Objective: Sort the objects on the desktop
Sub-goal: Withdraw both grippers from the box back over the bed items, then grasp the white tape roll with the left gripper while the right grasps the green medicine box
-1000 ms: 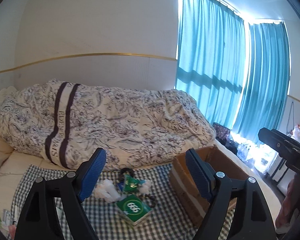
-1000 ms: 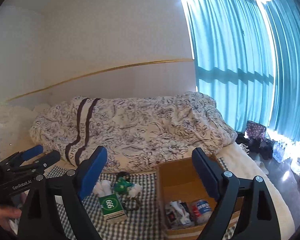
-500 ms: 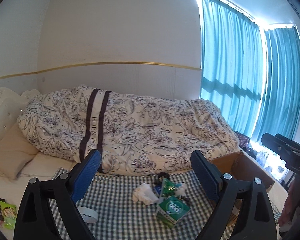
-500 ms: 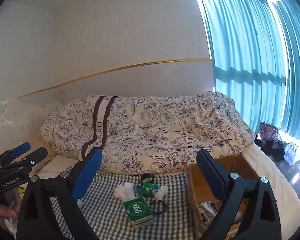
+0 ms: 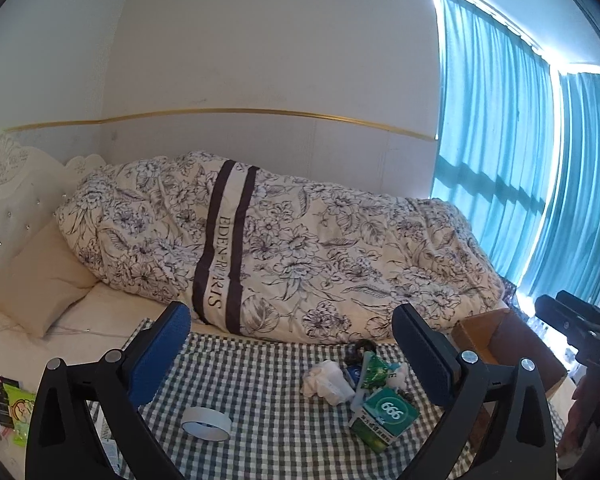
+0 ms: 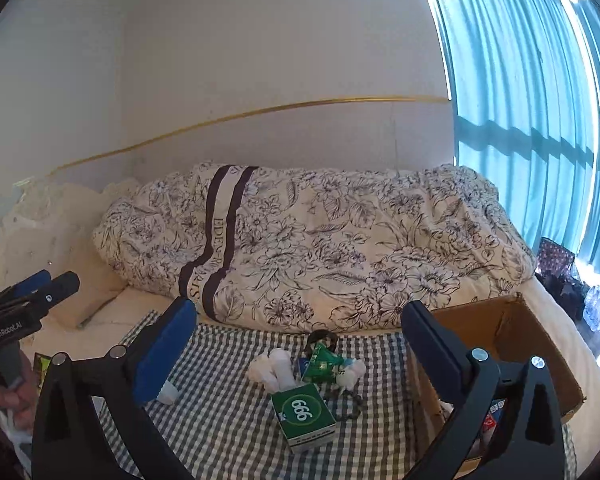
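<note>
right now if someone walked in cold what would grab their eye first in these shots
Probably the big floral duvet heaped along the wall, with bright teal curtains glowing to its right. Next, the small clutter in the middle of the checked cloth: a green box marked 999, crumpled white tissue and a green packet. An open cardboard box stands at the cloth's right edge, and both grippers hang open and empty.

I hold my left gripper (image 5: 292, 354) level and pointing forward, its two blue-padded fingers (image 5: 160, 354) spread wide with nothing between them. My right gripper (image 6: 300, 344) is beside it in the same pose, fingers (image 6: 166, 354) just as far apart and empty. My left hand (image 6: 10, 402) wraps its handle low down; my right hand (image 5: 588, 412) grips the other handle.
</note>
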Action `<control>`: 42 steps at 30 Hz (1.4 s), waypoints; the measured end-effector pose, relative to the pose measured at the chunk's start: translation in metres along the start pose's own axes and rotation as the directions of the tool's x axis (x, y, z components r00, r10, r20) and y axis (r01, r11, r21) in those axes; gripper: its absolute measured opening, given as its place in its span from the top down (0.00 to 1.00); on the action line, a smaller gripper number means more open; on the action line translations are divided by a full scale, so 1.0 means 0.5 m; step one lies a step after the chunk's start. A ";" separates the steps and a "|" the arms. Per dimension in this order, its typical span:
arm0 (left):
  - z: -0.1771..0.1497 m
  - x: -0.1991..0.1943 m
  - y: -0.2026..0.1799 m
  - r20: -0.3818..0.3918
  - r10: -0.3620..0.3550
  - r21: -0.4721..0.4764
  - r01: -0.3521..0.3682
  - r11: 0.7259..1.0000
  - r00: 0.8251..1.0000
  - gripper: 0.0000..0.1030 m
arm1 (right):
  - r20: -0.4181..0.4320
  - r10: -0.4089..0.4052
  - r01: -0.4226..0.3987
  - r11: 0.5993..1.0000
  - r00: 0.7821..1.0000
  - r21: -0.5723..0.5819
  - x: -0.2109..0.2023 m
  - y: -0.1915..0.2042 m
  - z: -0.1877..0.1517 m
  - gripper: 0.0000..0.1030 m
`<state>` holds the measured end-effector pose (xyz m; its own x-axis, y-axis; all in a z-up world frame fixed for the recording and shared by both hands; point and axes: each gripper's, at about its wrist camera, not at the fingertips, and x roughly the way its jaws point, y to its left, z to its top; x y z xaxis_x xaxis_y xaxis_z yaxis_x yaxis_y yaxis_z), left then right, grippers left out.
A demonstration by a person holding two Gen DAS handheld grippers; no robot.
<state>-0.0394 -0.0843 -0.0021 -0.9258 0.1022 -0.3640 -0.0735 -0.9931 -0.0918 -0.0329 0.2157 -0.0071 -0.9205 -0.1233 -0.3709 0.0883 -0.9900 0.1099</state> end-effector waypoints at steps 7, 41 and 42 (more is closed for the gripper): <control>-0.019 0.042 0.044 -0.031 0.040 -0.003 -0.040 0.999 0.999 0.00 | -0.038 0.007 -0.008 1.000 0.999 -0.022 0.046 0.019 -0.020 0.00; -0.277 0.278 0.164 -0.419 0.098 -0.079 -0.144 0.986 0.903 0.00 | -0.583 0.025 -0.169 0.967 0.812 -0.193 0.351 0.024 -0.277 0.00; -0.284 0.282 0.165 -0.426 0.097 -0.079 -0.143 0.987 0.900 0.00 | -0.593 0.026 -0.175 0.965 0.805 -0.194 0.357 0.023 -0.283 0.00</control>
<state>-0.1232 -0.1435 -0.1925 -0.6822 0.0208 -0.7309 0.0892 -0.9898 -0.1114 -0.1422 0.1727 -0.2027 -0.5127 -0.1657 -0.8424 0.3198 -0.9474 -0.0083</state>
